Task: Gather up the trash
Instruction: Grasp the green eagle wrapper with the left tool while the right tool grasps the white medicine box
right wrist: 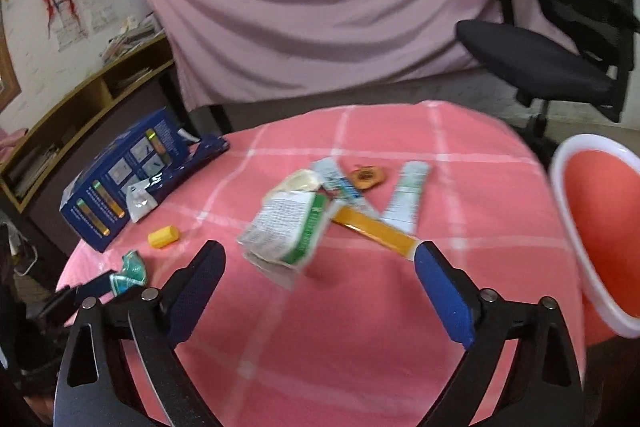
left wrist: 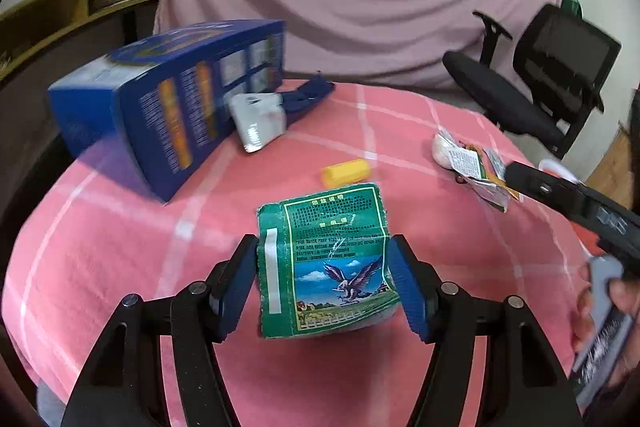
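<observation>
My left gripper (left wrist: 322, 283) is shut on a green packet (left wrist: 332, 259) with an eagle picture and holds it above the pink checked tablecloth (left wrist: 120, 247). The packet also shows in the right wrist view (right wrist: 132, 271), at the far left. My right gripper (right wrist: 320, 287) is open and empty, above the cloth (right wrist: 360, 347). Just beyond it lies a heap of wrappers: a white and green carton wrapper (right wrist: 288, 231), an orange strip (right wrist: 376, 231), a pale tube (right wrist: 406, 195) and a brown wrapper (right wrist: 366, 175). The heap also shows in the left wrist view (left wrist: 468, 163).
A blue box (left wrist: 168, 99) lies on its side at the table's left, a white sachet (left wrist: 260, 119) against it. A yellow cap (left wrist: 346, 173) lies mid-table. A red bin with a white rim (right wrist: 592, 227) is at the right edge. A black office chair (right wrist: 560, 39) stands behind.
</observation>
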Demonstrator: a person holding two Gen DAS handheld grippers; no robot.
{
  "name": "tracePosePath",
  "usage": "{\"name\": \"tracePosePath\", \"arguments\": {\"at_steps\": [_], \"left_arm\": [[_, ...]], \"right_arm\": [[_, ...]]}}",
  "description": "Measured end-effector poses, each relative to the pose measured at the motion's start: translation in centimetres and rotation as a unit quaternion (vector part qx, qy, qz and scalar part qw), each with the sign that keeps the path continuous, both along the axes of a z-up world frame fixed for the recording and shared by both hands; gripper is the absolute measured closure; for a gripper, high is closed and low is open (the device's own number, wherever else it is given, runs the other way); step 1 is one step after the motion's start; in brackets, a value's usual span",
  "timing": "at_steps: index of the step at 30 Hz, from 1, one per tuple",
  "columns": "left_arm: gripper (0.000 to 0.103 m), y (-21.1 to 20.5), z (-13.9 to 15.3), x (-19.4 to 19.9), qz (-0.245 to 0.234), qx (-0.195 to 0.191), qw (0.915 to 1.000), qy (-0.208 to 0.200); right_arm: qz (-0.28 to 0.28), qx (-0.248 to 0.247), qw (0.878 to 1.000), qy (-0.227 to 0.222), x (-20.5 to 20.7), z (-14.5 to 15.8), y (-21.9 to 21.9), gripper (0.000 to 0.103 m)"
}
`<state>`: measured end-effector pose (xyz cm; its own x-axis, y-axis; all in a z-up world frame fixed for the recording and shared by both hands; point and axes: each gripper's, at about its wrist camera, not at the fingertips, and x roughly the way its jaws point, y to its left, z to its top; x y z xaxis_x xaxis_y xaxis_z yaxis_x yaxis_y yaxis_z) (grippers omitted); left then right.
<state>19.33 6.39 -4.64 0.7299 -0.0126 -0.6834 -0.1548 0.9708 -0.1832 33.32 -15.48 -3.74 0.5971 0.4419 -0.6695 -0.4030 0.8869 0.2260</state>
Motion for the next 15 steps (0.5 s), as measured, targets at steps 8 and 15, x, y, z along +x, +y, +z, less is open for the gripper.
{"name": "tracePosePath", "arguments": {"at_steps": [8,15], "left_arm": [[0.043,1.2,0.0,-1.2,0.0,-0.029,0.9994,-0.018],[0.043,1.5,0.0,-1.3,-0.001,-0.028,0.9994,-0.018]], "right_arm": [[0.027,-0.015,0.998,0.059,3.4,-2.1,3.2,0.027],[0.017,-0.016,0.998,0.06,3.0,-2.3,2.7,0.053]]}}
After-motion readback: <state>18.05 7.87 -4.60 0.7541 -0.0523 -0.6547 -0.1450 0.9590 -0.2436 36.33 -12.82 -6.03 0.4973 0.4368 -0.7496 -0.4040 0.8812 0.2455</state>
